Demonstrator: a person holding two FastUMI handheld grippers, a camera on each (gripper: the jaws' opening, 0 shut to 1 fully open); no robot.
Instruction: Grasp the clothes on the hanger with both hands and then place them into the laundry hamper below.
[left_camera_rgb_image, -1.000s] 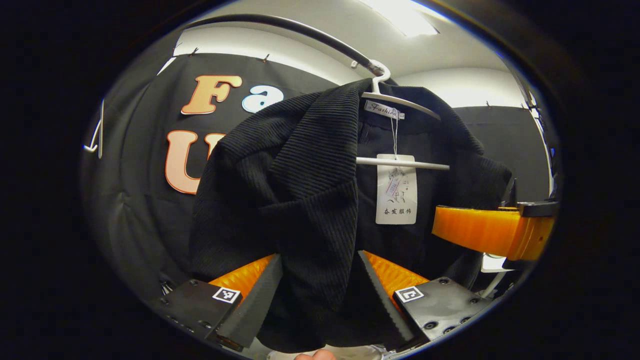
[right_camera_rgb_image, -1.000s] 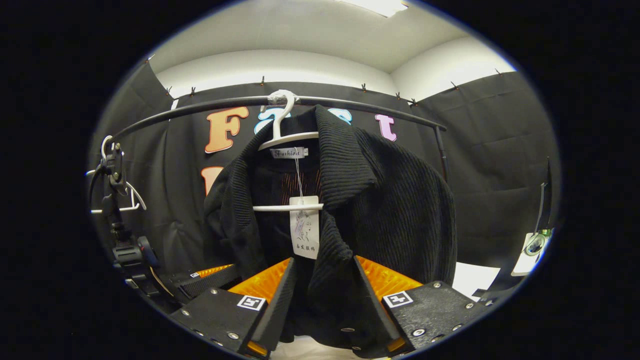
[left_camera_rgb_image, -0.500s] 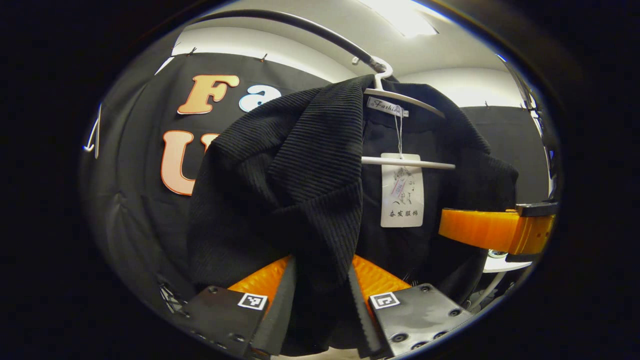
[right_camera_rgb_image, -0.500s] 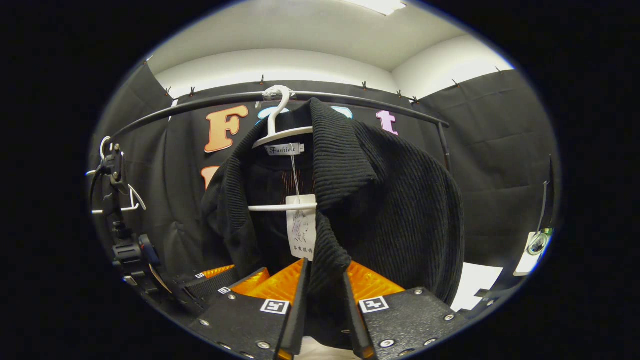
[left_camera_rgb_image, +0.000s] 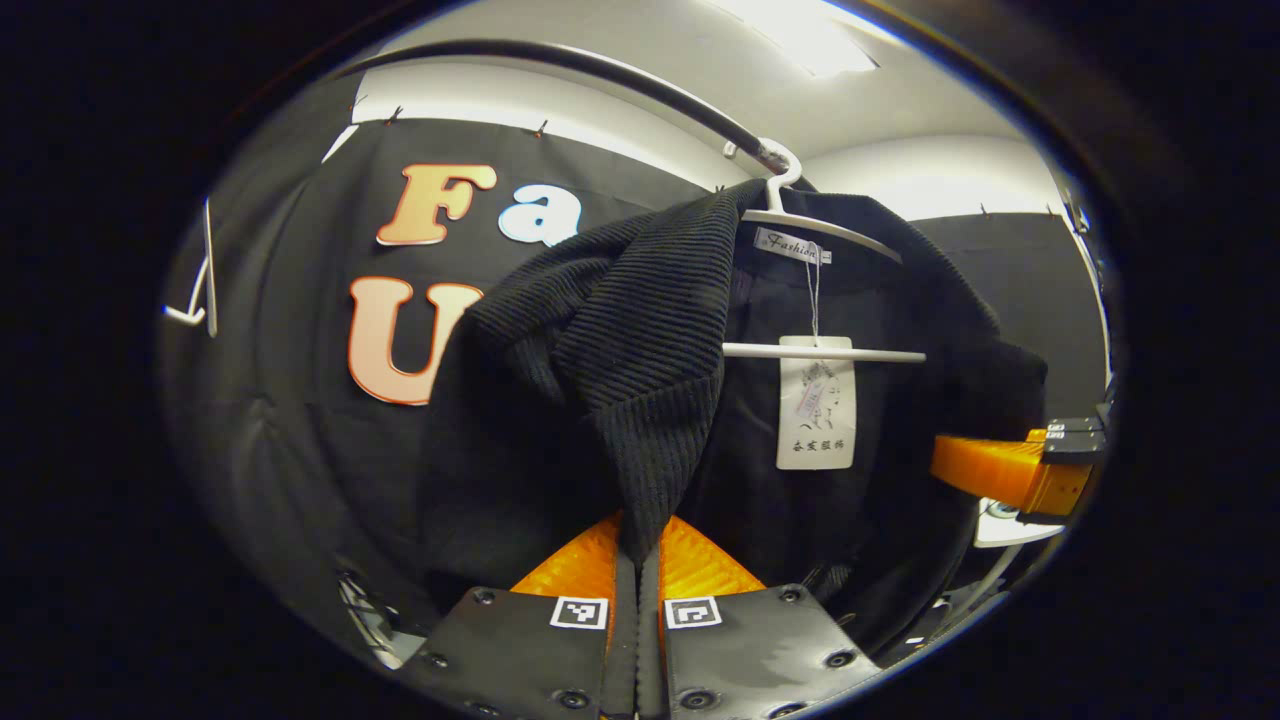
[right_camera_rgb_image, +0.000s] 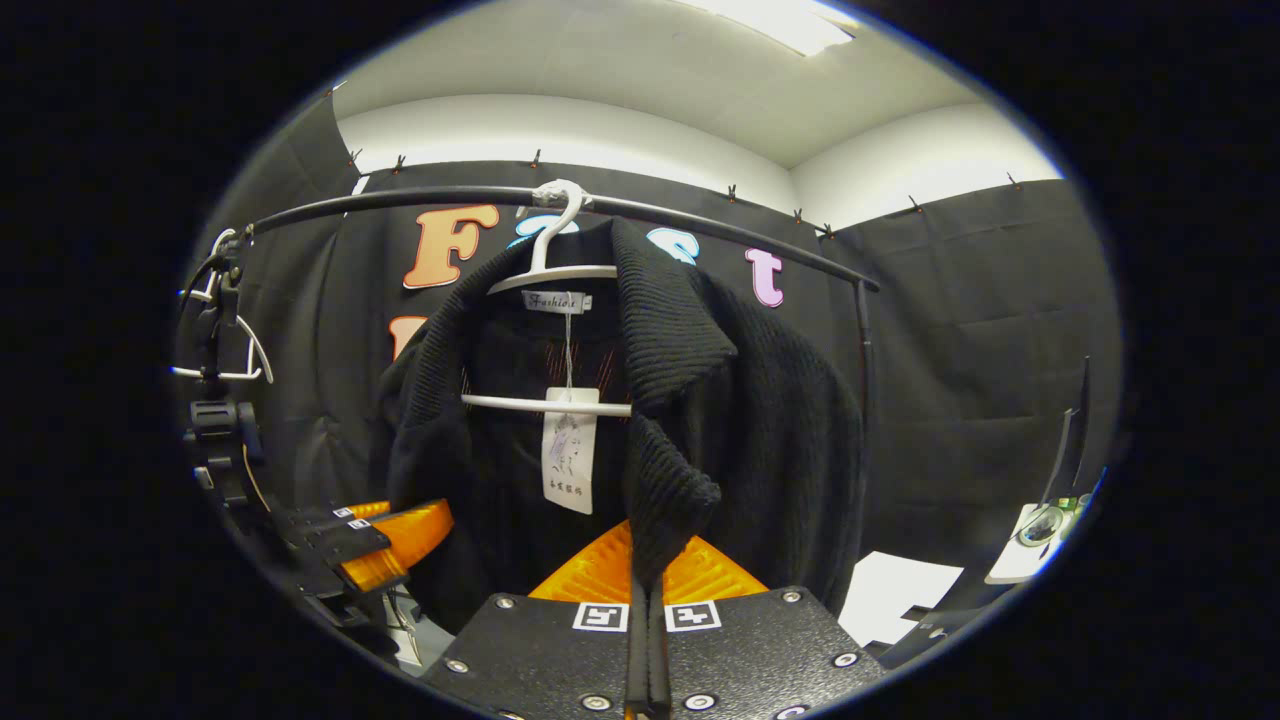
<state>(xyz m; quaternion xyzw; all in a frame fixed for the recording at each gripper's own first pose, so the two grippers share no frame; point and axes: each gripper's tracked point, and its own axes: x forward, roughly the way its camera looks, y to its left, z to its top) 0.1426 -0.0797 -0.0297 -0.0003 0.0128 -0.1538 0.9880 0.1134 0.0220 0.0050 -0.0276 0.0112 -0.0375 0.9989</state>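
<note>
On the hanger (left_camera_rgb_image: 822, 225), both grippers pinch the jacket (left_camera_rgb_image: 640, 370).

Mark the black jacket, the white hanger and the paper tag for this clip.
black jacket (left_camera_rgb_image: 640, 330): left gripper view, on the ribbed lapel.
white hanger (right_camera_rgb_image: 545, 403): right gripper view, on its lower crossbar.
paper tag (left_camera_rgb_image: 817, 420): left gripper view, middle of the card hanging from the collar.
</note>
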